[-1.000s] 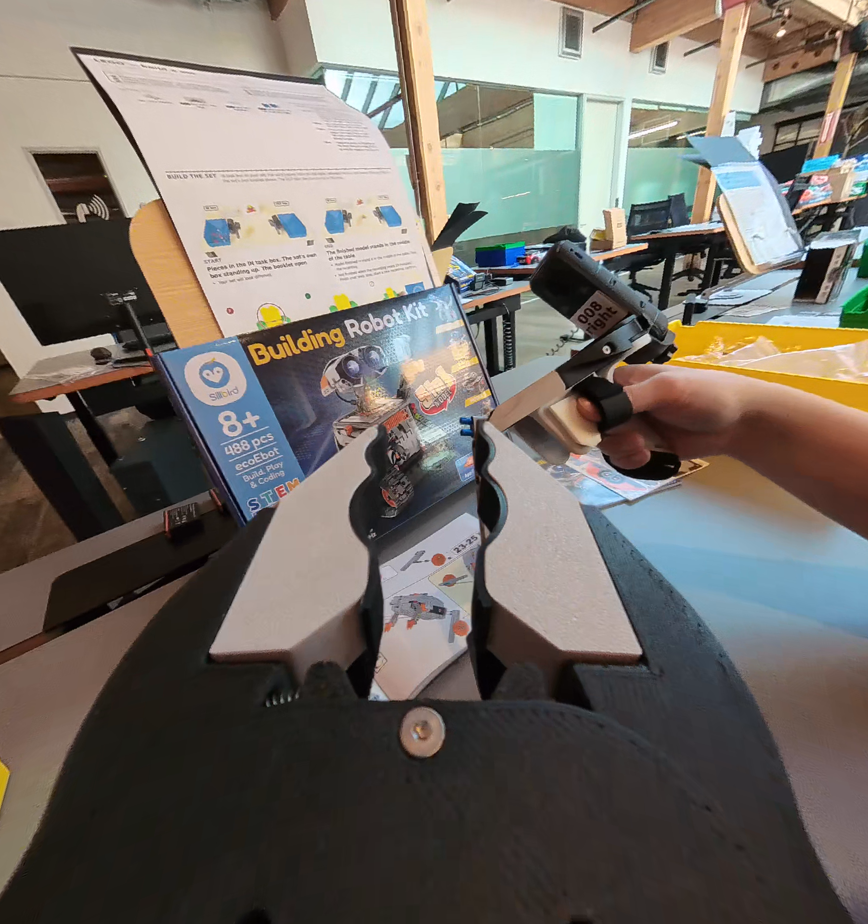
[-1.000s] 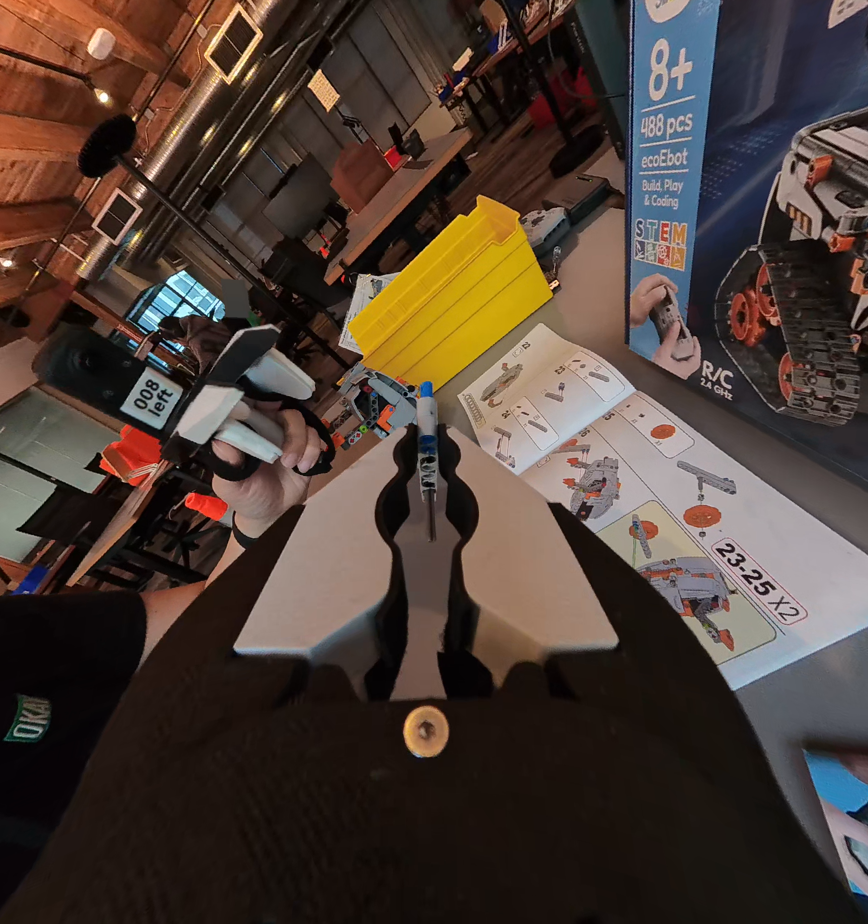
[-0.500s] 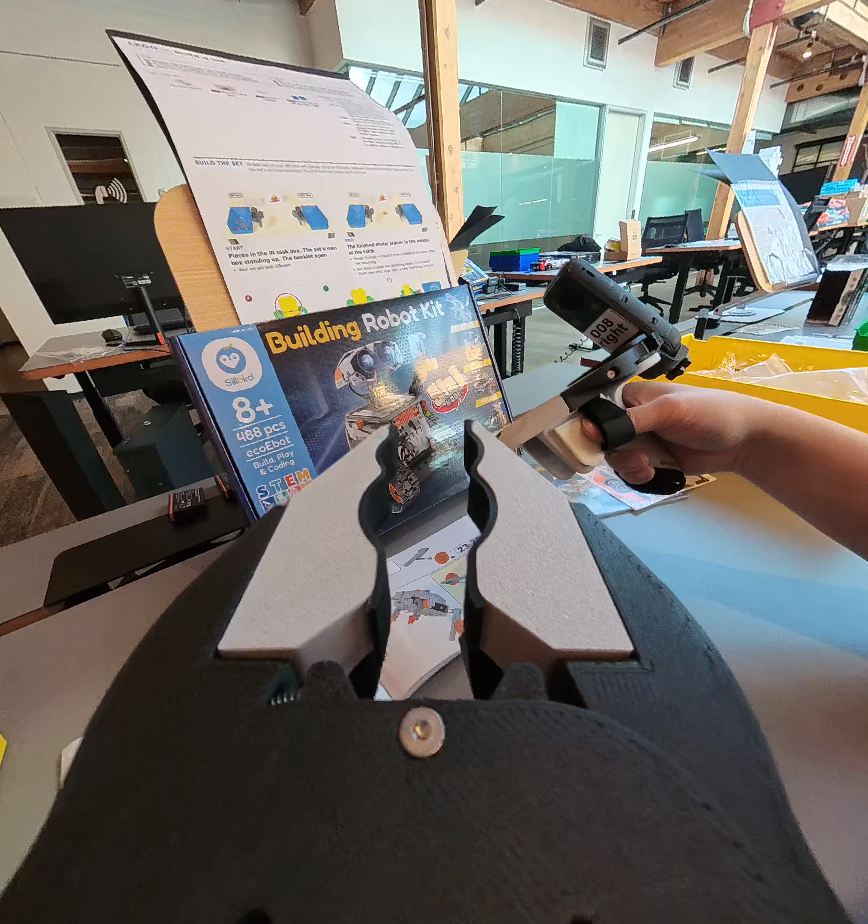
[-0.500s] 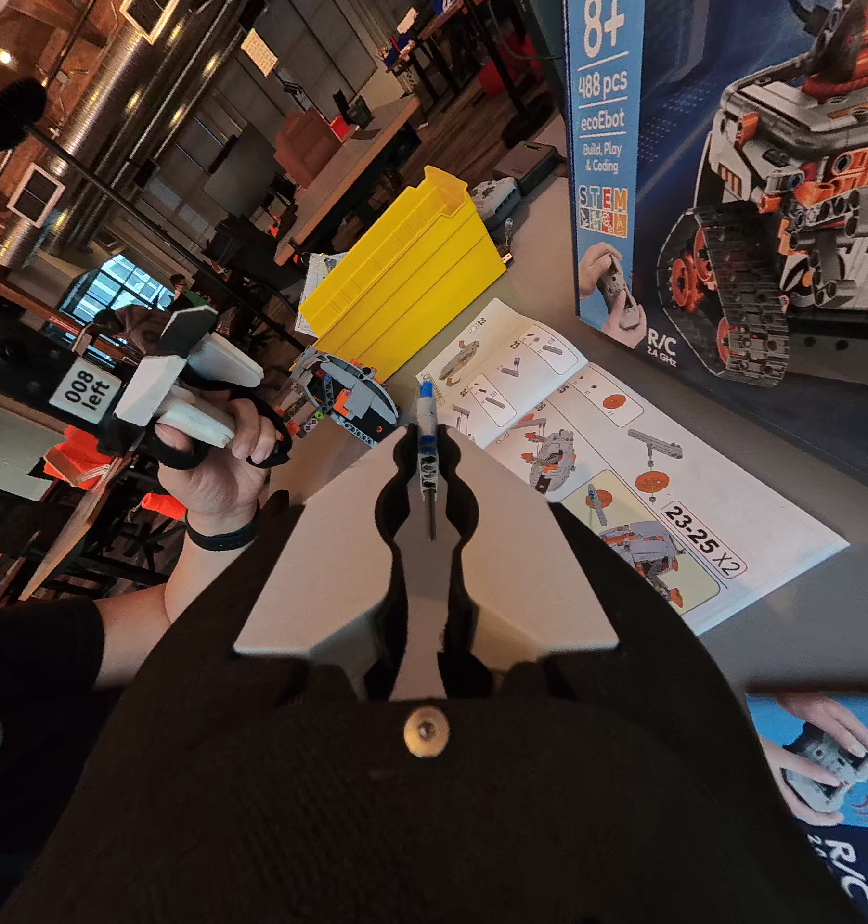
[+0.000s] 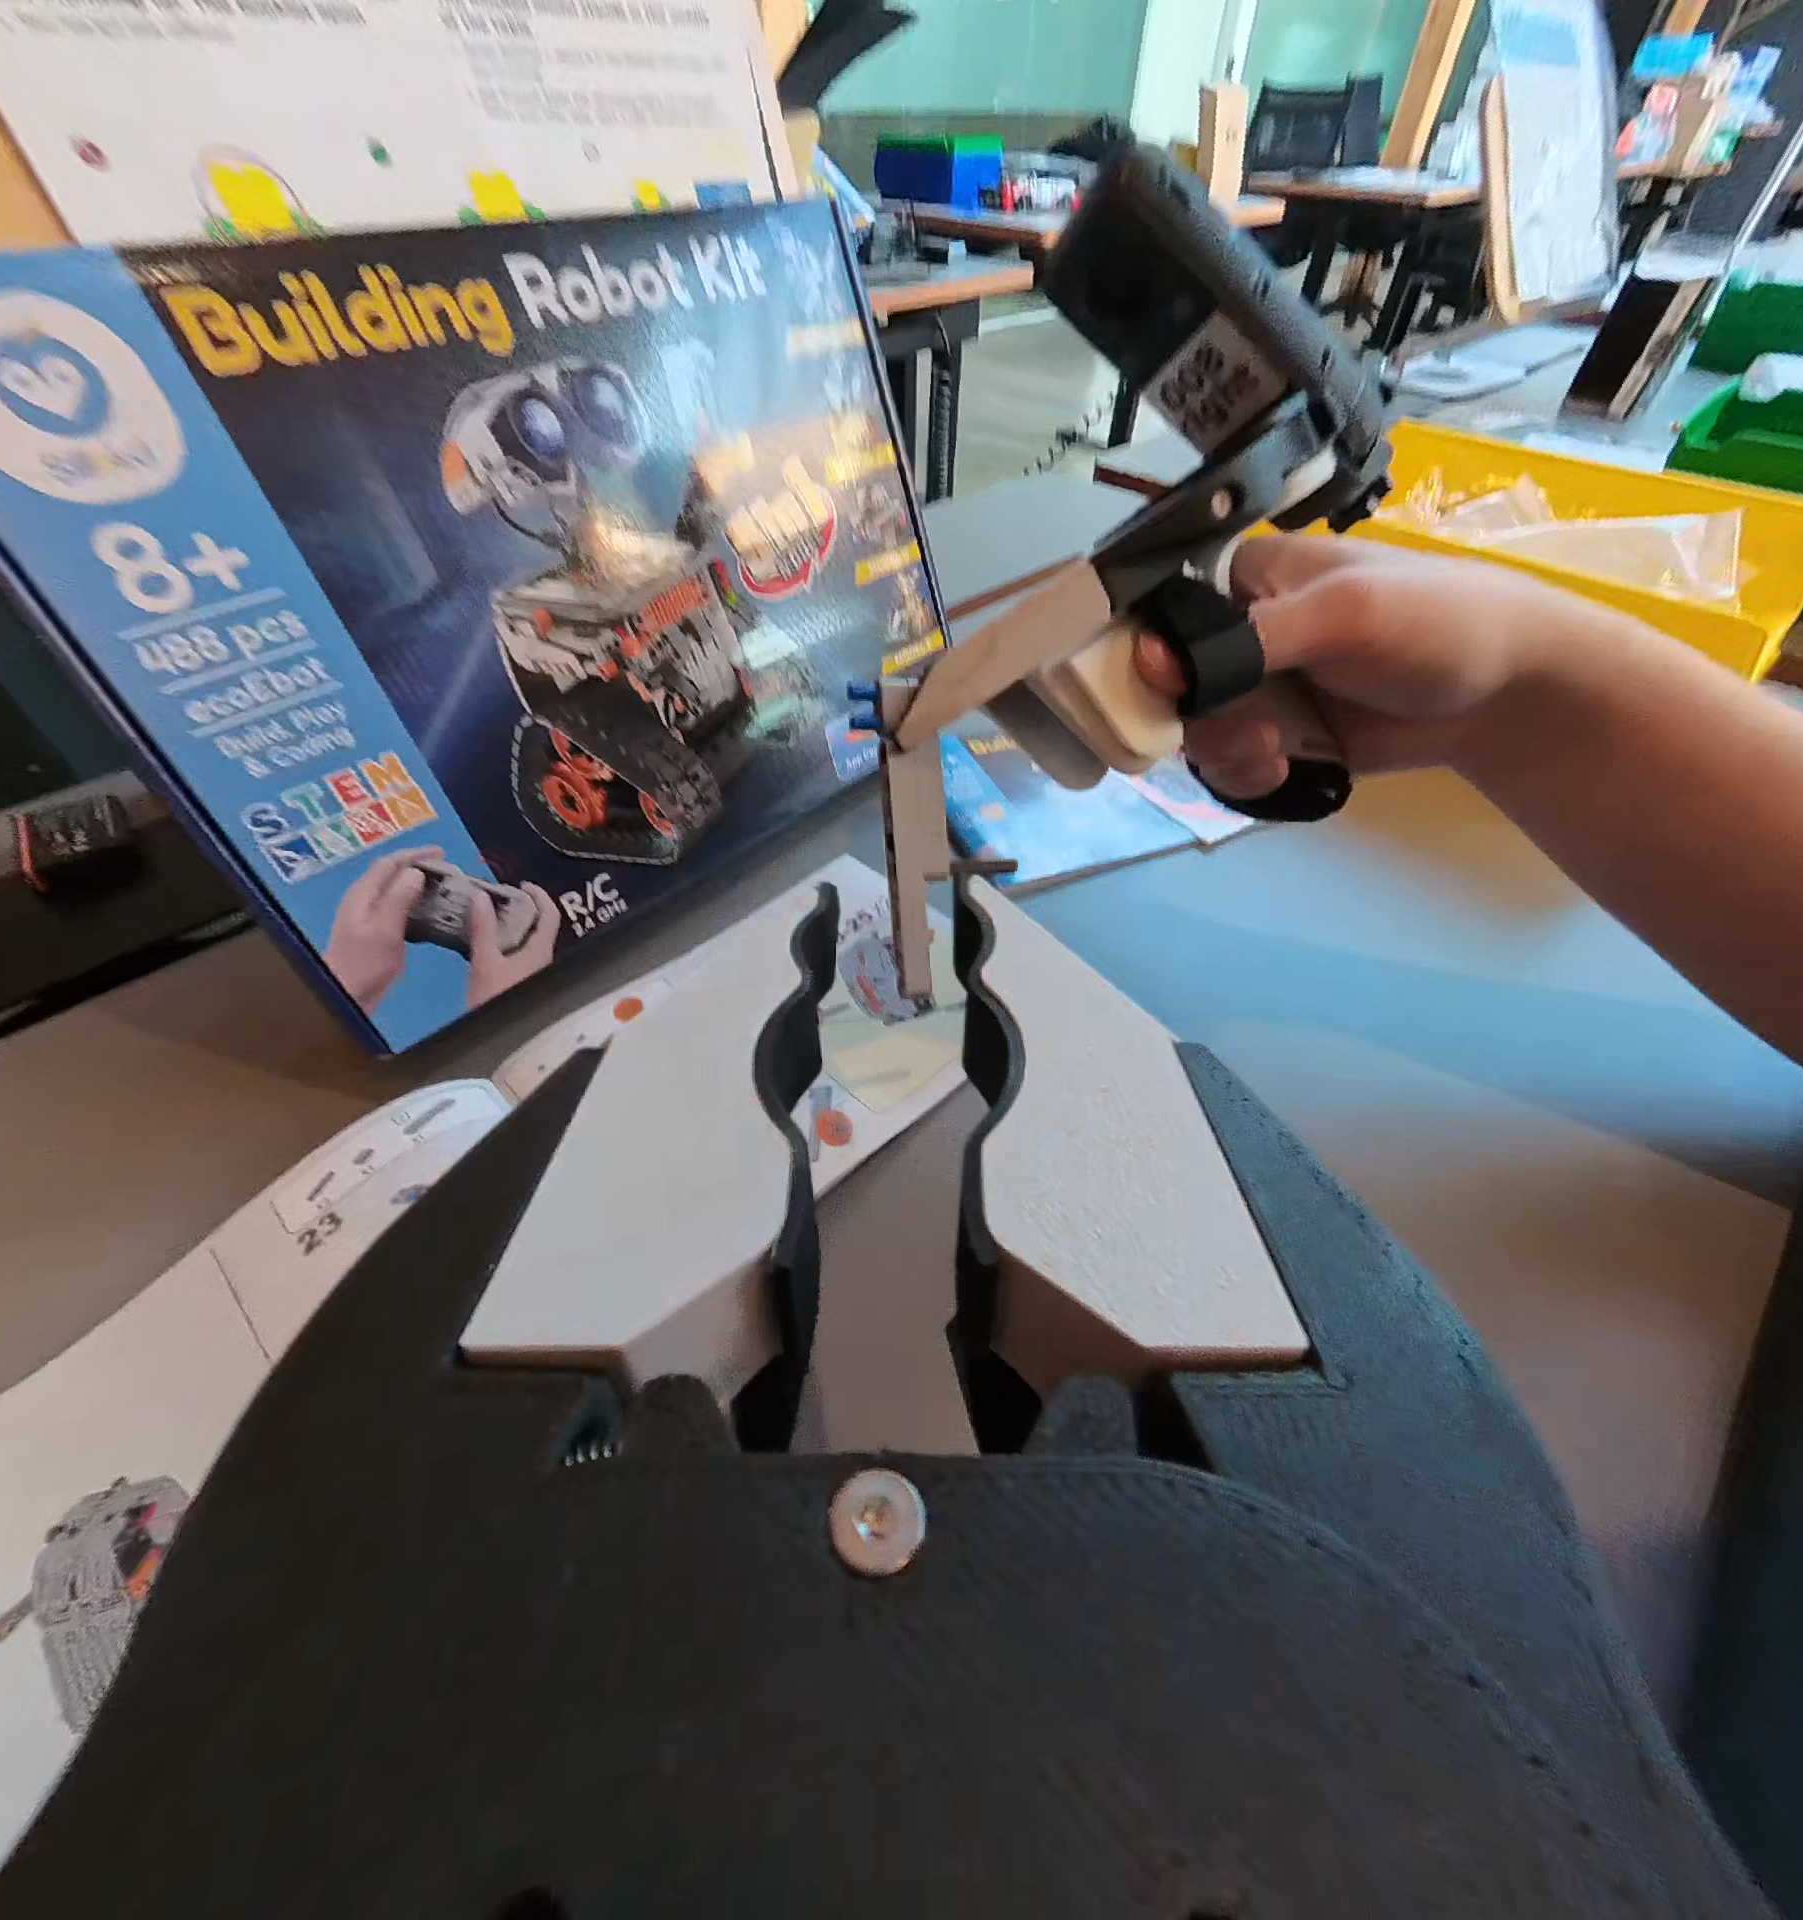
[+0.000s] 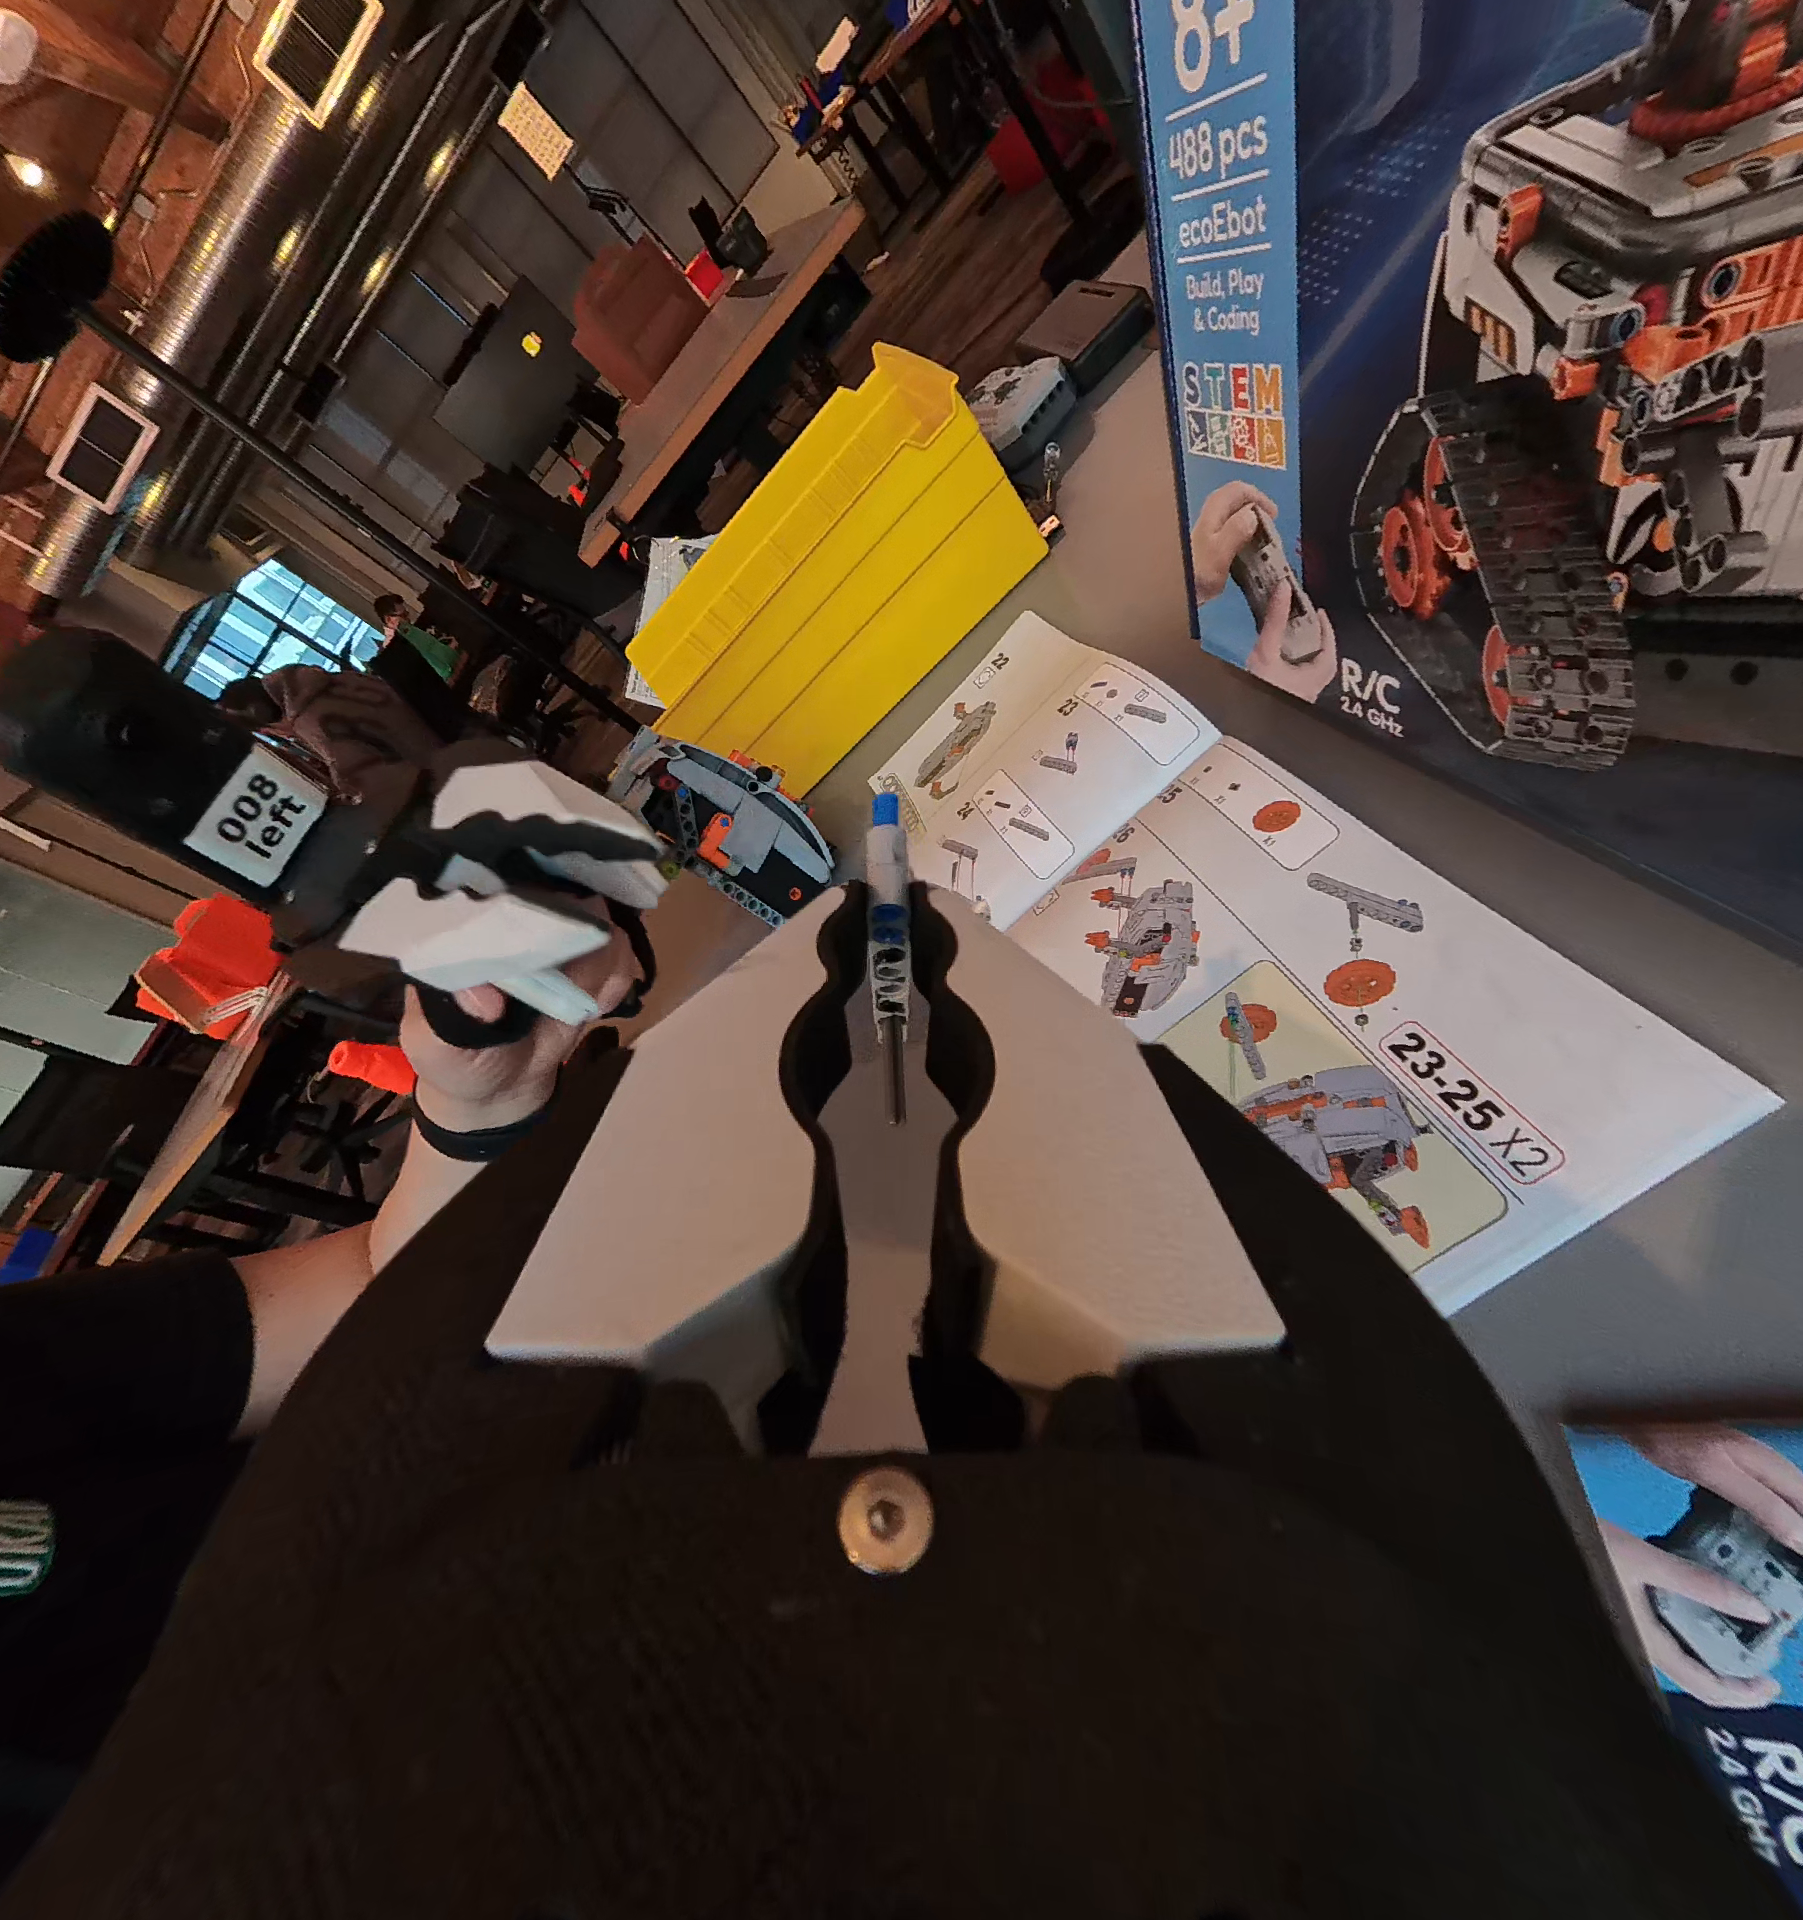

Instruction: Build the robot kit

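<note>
My right gripper (image 6: 889, 894) is shut on a thin grey beam (image 6: 889, 966) with blue pins and a dark axle. In the left wrist view the right gripper (image 5: 892, 727) points down, and the beam (image 5: 912, 894) hangs from its tip. My left gripper (image 5: 897, 904) is open and empty, and the lower end of the beam hangs between its fingertips without clear contact. In the right wrist view the left gripper (image 6: 616, 894) sits to the left, held by a hand. An open instruction booklet (image 6: 1396, 935) lies on the grey table under both grippers.
A blue robot kit box (image 5: 461, 520) stands upright behind the booklet (image 5: 668, 997). A yellow bin (image 6: 835, 582) and a partly built grey and orange model (image 6: 731, 821) sit at the left. Another yellow bin (image 5: 1603, 540) holds plastic bags at the right. The tips of one gripper are about 8 centimeters away from the tips of the other.
My left gripper has moved down and forward over the booklet, so the beam in the right gripper now hangs between its fingertips. The right gripper stays shut on the beam.
</note>
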Demonstrator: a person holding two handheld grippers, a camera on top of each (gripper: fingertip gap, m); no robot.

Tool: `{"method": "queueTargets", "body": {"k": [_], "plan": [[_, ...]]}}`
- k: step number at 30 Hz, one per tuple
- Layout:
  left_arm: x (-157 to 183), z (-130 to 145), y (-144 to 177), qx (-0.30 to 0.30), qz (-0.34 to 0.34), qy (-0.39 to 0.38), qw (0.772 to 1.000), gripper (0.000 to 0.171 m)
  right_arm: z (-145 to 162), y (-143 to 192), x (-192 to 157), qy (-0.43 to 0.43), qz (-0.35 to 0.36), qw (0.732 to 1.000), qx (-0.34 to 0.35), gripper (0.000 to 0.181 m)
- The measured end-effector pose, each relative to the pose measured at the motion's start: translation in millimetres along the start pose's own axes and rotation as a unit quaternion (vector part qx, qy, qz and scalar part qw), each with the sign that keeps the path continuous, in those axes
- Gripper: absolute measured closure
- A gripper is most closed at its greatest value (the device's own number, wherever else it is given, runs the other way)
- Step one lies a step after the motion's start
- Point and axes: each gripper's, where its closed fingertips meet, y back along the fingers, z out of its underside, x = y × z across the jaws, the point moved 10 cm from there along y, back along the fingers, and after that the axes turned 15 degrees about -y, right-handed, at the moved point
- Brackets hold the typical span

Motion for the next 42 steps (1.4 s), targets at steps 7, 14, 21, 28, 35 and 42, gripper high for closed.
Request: {"method": "queueTargets", "body": {"k": [7, 14, 21, 28, 35, 42], "plan": [[14, 17, -27, -0.106, 0.013, -0.036, 0.994, 0.143, 1, -2, -5, -0.018, -0.036, 0.999, -0.005, 0.175], [20, 17, -32, -0.112, 0.003, -0.047, 0.993, 0.149, 2, -5, -6, -0.054, -0.071, 0.996, -0.005, 0.175], [17, 18, -30, -0.118, -0.011, -0.030, 0.992, 0.164, 5, -10, -3, -0.091, -0.083, 0.992, -0.013, 0.175], [7, 11, -18, -0.064, 0.007, 0.038, 0.997, 0.165, 3, -12, -15, -0.056, -0.126, 0.990, 0.000, 0.163], [7, 4, -11, -0.052, -0.031, 0.008, 0.998, 0.165, 7, -21, -23, -0.018, -0.128, 0.992, -0.009, 0.160], [12, 3, -13, -0.080, -0.065, -0.048, 0.994, 0.165, 12, -28, -23, 0.000, -0.096, 0.995, -0.021, 0.164]]}}
